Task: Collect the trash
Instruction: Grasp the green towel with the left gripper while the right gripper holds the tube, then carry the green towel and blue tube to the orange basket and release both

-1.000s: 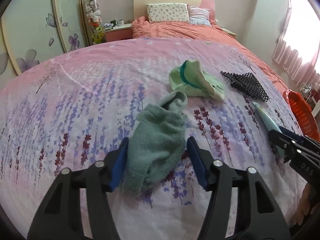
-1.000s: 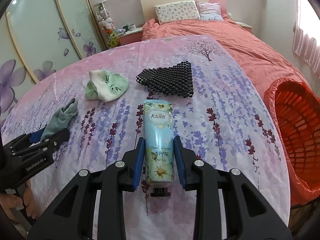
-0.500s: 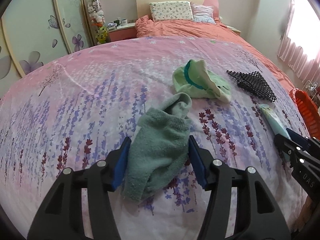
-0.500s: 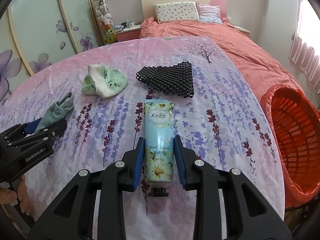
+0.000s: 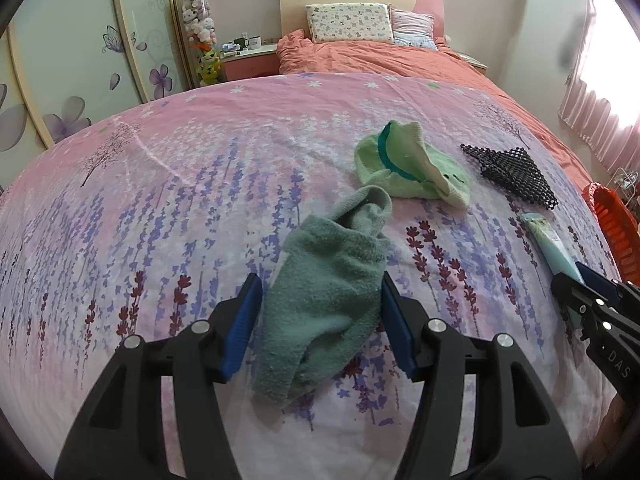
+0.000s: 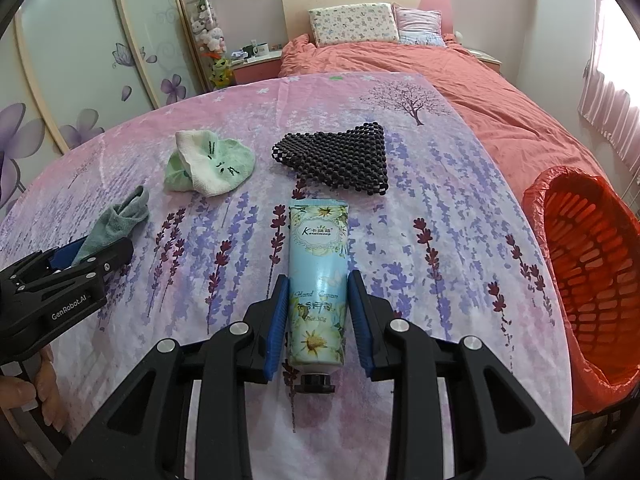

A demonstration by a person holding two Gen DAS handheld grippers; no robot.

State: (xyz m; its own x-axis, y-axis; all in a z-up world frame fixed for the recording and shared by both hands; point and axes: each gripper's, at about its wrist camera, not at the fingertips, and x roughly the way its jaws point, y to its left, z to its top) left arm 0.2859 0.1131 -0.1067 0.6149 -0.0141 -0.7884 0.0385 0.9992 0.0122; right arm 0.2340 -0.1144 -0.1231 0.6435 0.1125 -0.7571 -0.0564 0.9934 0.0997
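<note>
- Straddling the dark green sock (image 5: 324, 304), the left tongs (image 5: 320, 320) stand released, pads beside the fabric; closing shallow could pinch only a fold and drop it.
- The right tongs (image 6: 318, 316) flank the hand-cream tube (image 6: 318, 280) near the tabletop's (image 6: 460, 240) front edge, seemingly unclenched; its smooth skin could squirt out short of the orange bin (image 6: 592, 264) off the right edge.

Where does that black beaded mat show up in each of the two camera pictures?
Left wrist view: the black beaded mat lies at the upper right, beyond the light green sock.
Right wrist view: it lies near the middle, just past the far end of the hand cream tube.
Shared landmark: the light green sock, to the mat's left in both views.
</note>
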